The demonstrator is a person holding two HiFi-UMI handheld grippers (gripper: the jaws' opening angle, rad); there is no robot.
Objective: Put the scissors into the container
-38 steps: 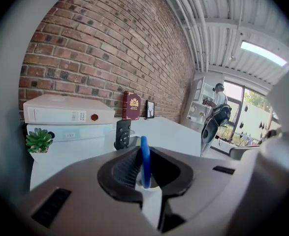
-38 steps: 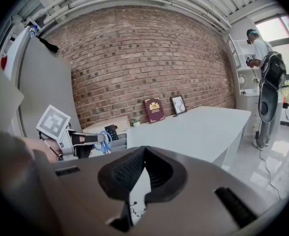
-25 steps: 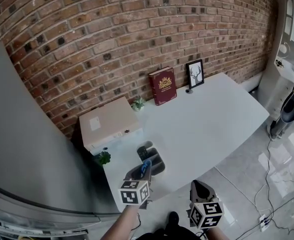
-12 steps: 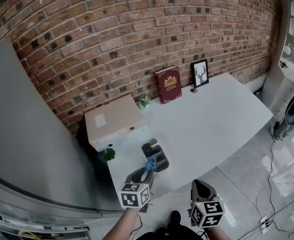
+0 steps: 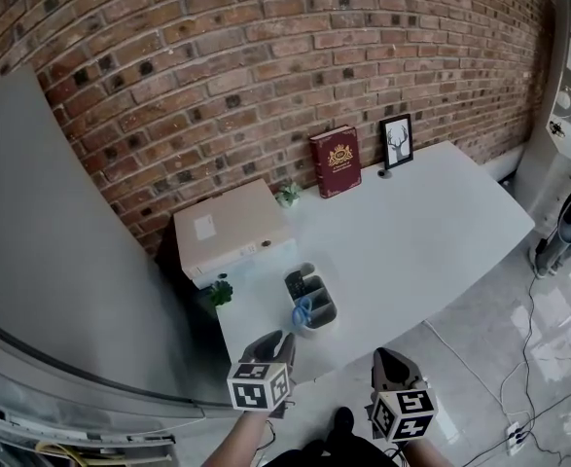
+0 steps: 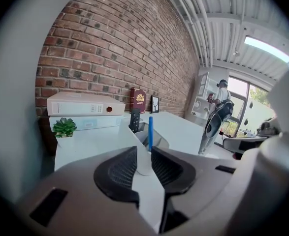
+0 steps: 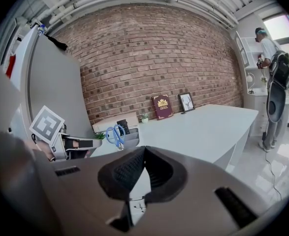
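Left claw (image 6: 143,155) agape, right claw (image 7: 143,150) closed

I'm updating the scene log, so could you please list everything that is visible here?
table: one, white, against the wall
brick wall: one, red-brown, behind the table
container: one, grey, near the table's front edge
scissors: one, blue handles, standing in the container
white box: one, table's back left
plants: two, green, this one in front of the box, the other left of the book
book: one, dark red, upright at the wall
picture frame: one, black, right of the book
left gripper: grey, jaws slightly apart, empty
right gripper: grey, jaws together, empty
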